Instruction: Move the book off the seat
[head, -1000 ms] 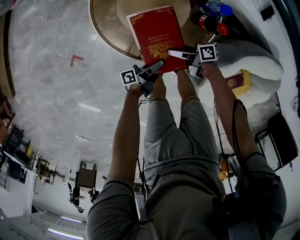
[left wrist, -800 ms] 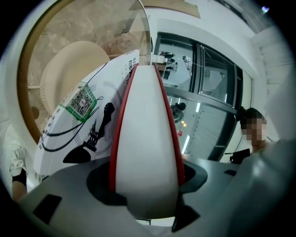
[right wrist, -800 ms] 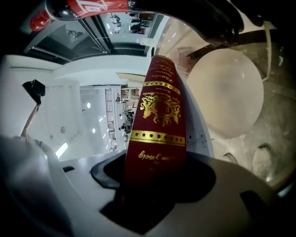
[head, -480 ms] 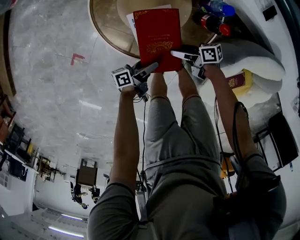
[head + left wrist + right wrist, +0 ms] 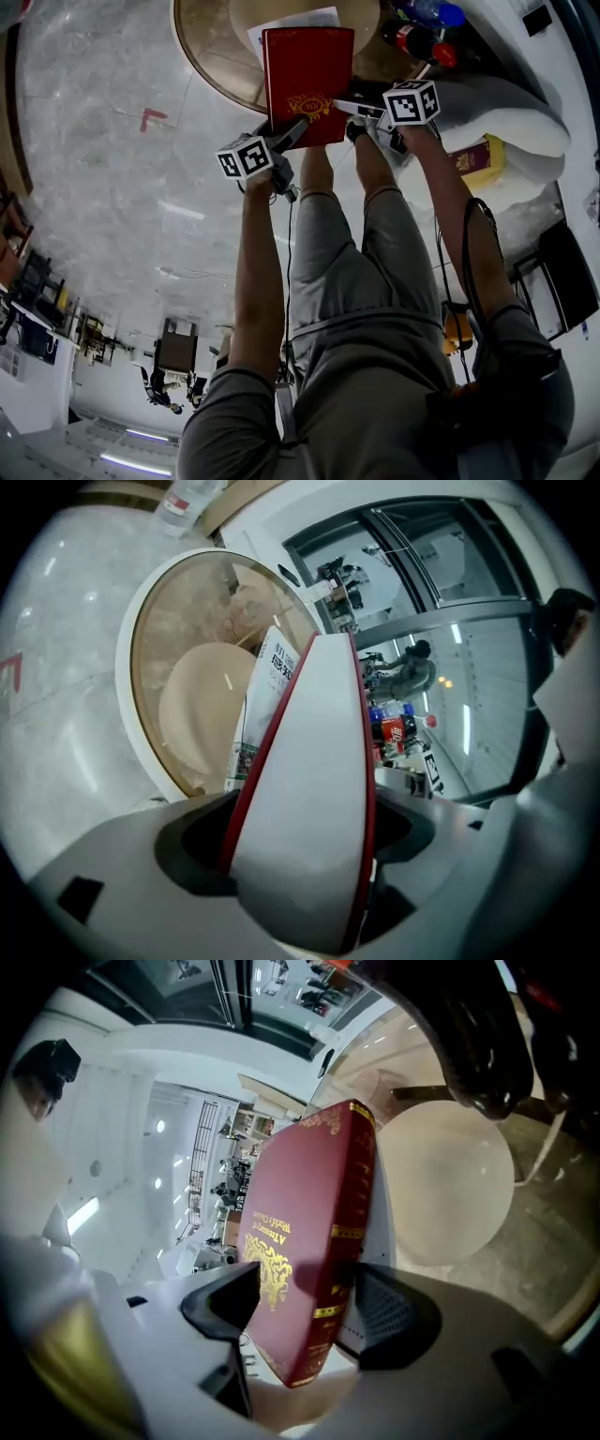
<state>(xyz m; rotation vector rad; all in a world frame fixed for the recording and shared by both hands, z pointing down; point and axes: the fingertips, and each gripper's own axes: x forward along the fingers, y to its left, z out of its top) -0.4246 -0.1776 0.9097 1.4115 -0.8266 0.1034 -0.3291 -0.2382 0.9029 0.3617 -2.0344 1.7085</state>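
Observation:
A thick red book [image 5: 307, 80] with gold print lies flat on the round glass table [image 5: 202, 66], partly over a white sheet [image 5: 291, 19]. My left gripper [image 5: 286, 136] is at its near left corner. In the left gripper view the book's page edge [image 5: 309, 789] stands between the jaws, which are opening, with dark gaps beside it. My right gripper [image 5: 361, 111] is at the near right corner. In the right gripper view the book's spine [image 5: 305, 1241] sits between the spread jaws, with a gap at the cover side.
Bottles [image 5: 422, 37] stand at the table's far right. A white cushioned seat [image 5: 506, 122] lies to the right, with another red and yellow book [image 5: 478, 159] on it. The person's legs are below the table edge. A cream disc [image 5: 202, 714] shows under the glass.
The book has moved further over the table and turned square to it, now covering the white sheet. Both grippers followed it, and their jaws have spread apart.

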